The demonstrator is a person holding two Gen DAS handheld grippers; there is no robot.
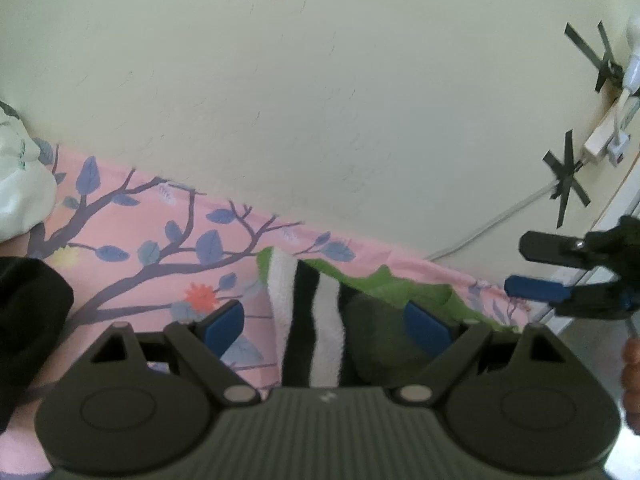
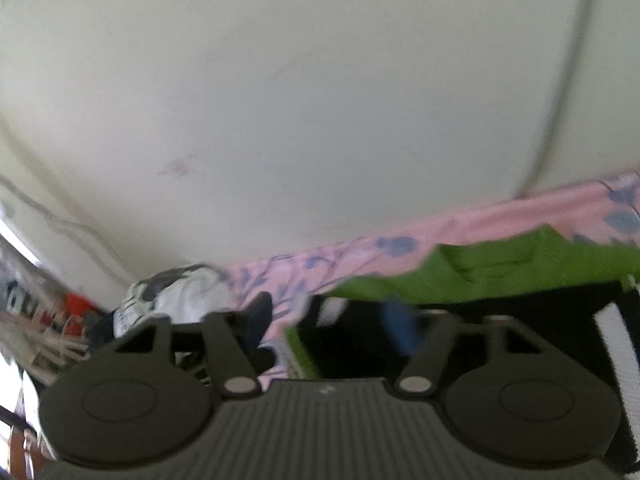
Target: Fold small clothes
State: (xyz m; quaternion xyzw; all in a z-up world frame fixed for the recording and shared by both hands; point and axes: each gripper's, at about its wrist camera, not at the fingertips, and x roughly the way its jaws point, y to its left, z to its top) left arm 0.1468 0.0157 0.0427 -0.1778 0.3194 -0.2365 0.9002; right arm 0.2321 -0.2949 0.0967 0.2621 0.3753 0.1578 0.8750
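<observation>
In left view, right tool (image 1: 536, 268), wall plug (image 1: 600, 144)

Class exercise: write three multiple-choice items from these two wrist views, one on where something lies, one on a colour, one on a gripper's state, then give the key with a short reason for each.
1. Where does the green garment lie?
A. on the pink patterned sheet
B. on a wooden floor
C. hanging on the wall

2. What colours are the stripes of the striped cloth?
A. red and yellow
B. black and white
C. blue and orange

3. How does the left gripper stand?
A. shut on a cup
B. shut on nothing
C. open

Key: 1 A, the sheet shows around the garment; 2 B, dark and pale bands alternate; 3 C, its blue pads stand wide apart either side of the cloth.
</observation>
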